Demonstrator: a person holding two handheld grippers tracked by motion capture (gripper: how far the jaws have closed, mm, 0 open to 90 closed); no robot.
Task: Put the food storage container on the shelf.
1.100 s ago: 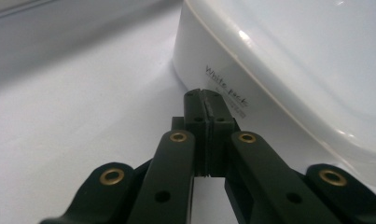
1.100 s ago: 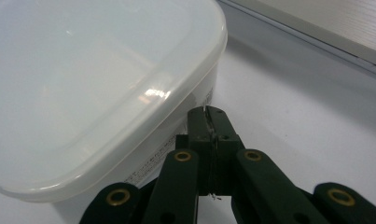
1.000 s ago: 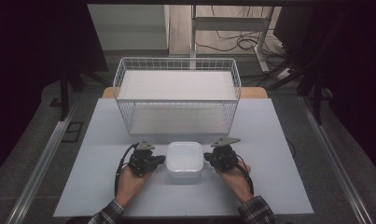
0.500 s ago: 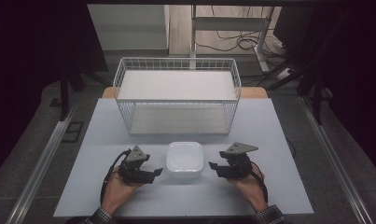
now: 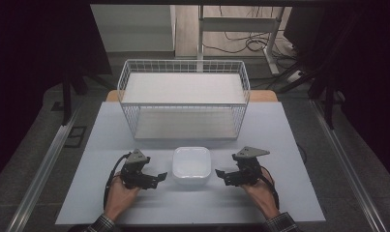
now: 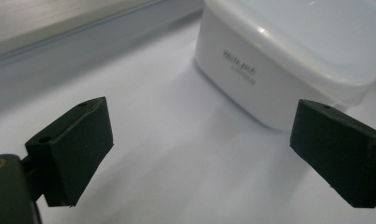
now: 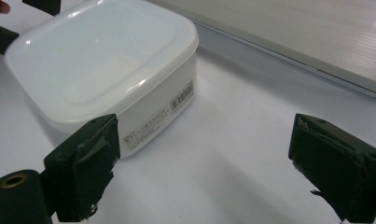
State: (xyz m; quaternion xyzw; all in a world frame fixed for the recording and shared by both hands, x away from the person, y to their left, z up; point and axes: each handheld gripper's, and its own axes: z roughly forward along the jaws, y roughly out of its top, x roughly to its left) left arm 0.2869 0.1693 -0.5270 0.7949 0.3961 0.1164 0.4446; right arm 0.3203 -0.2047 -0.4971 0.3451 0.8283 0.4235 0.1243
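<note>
Both grippers have drawn back; right gripper (image 5: 225, 174) view shows the container's (image 5: 191, 164) barcode label (image 7: 181, 98).

- My left gripper (image 5: 157, 177) sits low in my left hand (image 5: 119, 193), its jaws spread wide and pointing toward my right.
- In the left gripper view its two black pads (image 6: 71, 151) stand far apart with nothing between them.
- My right gripper (image 5: 221, 174) rests in my right hand (image 5: 260, 192), aimed toward my left, jaws parted.
- Both forearms come in from the near edge, checked sleeves (image 5: 101, 224) at the wrists.
</note>
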